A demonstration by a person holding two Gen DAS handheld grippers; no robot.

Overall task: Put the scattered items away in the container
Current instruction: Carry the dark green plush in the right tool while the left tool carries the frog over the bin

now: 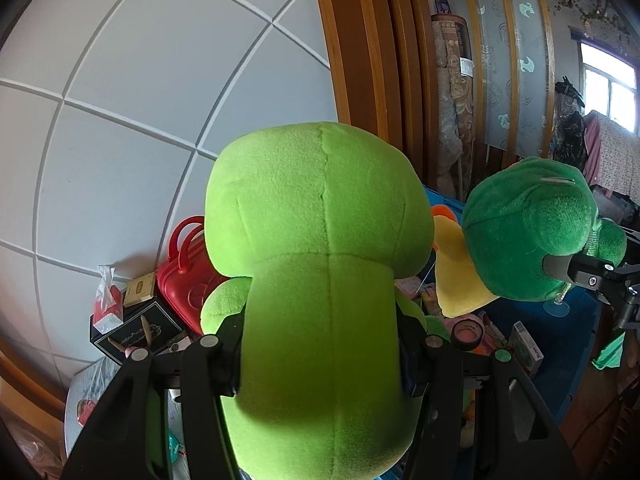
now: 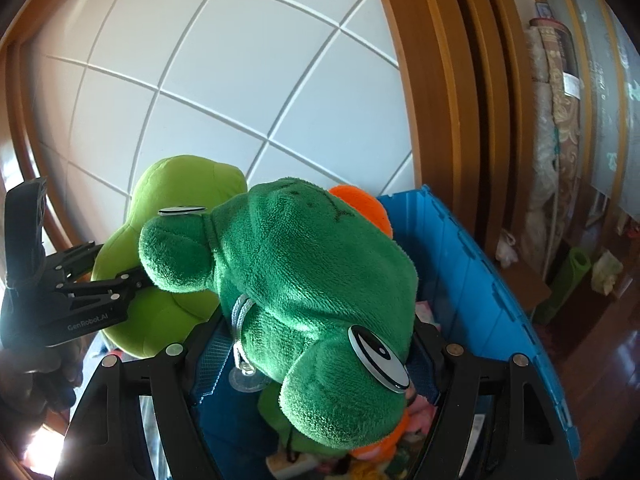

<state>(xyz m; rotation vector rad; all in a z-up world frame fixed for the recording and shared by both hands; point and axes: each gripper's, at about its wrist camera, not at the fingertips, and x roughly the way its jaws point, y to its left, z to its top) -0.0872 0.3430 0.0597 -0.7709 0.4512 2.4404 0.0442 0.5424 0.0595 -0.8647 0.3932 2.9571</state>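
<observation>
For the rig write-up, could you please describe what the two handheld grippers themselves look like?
Both are matte black. The left gripper and right gripper have flat angular linkage bars with round silver pivot caps; one cap on the left looks green. The fingers carry blue mesh-textured pads. Seen from outside, the left gripper's body bears white "GenRobot.AI" lettering and small screws. No cables or sleeves are discernible.
</observation>
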